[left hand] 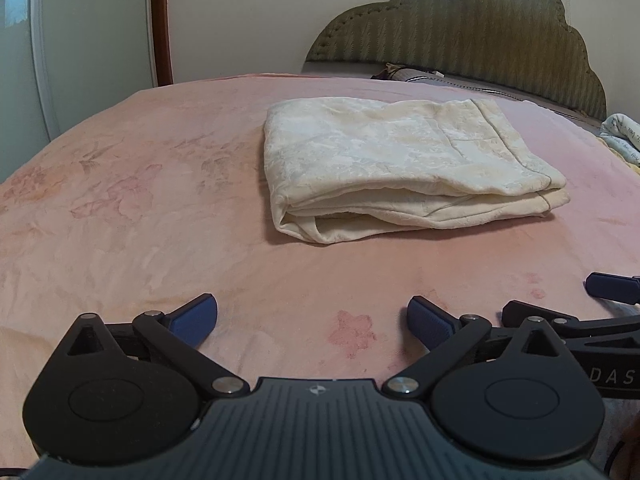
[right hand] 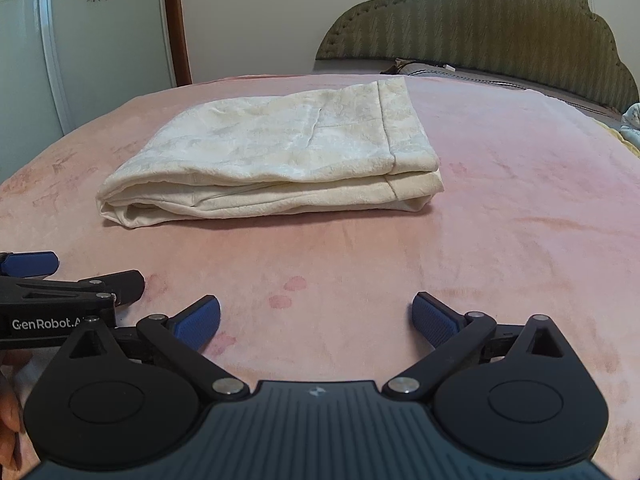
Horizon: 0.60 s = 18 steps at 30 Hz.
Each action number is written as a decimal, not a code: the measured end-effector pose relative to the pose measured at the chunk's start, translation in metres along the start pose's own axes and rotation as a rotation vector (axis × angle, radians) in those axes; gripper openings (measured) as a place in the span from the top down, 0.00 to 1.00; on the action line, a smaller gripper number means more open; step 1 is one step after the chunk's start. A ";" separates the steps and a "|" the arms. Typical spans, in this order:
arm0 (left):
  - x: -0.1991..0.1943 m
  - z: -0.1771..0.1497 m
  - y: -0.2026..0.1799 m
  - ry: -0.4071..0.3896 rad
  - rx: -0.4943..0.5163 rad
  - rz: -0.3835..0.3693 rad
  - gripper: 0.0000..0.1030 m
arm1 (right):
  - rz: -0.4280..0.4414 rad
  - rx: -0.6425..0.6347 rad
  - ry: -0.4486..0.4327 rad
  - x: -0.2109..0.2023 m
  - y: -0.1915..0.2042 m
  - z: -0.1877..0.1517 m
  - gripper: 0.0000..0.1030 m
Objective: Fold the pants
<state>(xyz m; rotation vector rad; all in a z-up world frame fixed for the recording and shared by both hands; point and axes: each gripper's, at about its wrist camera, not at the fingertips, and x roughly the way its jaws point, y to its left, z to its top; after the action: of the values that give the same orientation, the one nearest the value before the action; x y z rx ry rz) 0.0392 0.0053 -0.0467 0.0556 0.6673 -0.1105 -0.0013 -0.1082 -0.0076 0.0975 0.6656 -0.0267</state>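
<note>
Bed: a big pink blanket (left hand: 140, 208) with faint flowers fills most of both views. A padded green headboard (left hand: 472, 28) stands at the upper right.

Pants: the cream pants (left hand: 384, 160) lie folded in a thick, tidy packet on the blanket. In the left wrist view they sit in the middle, a bit to the right. In the right wrist view the pants (right hand: 272, 152) sit in the middle, a bit to the left.

How the pants look: soft cloth with a faint pattern. I count about 3 or 4 layers at the near edge. A stitched hem runs down the right end. The top is nearly flat with 1 small crease.

Left gripper: the left gripper (left hand: 312, 320) sits at the bottom of its view, low over the blanket. Its 2 blue fingers (left hand: 196, 316) are spread wide with nothing between them. It is well apart from the pants.

Right gripper: the right gripper (right hand: 316, 320) is the same. Its fingers (right hand: 434, 320) are spread wide, hold nothing, and are near the pants but not touching them.

Step now: the folding looks done, I think. Both grippers look to be letting go and staying back.

How to do it well: keep the fingers wide and clear of the near edge, so no layer gets snagged or pulled loose. If a pat is needed, press flat on top, not on the loose edges.
</note>
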 end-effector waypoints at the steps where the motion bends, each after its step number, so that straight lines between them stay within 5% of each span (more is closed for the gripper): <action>1: 0.000 0.000 0.001 -0.001 -0.007 -0.003 0.00 | 0.000 -0.001 -0.001 0.001 0.000 0.000 0.00; 18: 0.000 -0.001 0.003 0.007 -0.001 0.000 0.00 | -0.002 -0.002 -0.004 0.001 0.002 -0.001 0.00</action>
<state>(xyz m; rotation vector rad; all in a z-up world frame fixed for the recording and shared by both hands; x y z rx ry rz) 0.0391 0.0087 -0.0469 0.0546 0.6744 -0.1099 -0.0012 -0.1065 -0.0086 0.0947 0.6616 -0.0279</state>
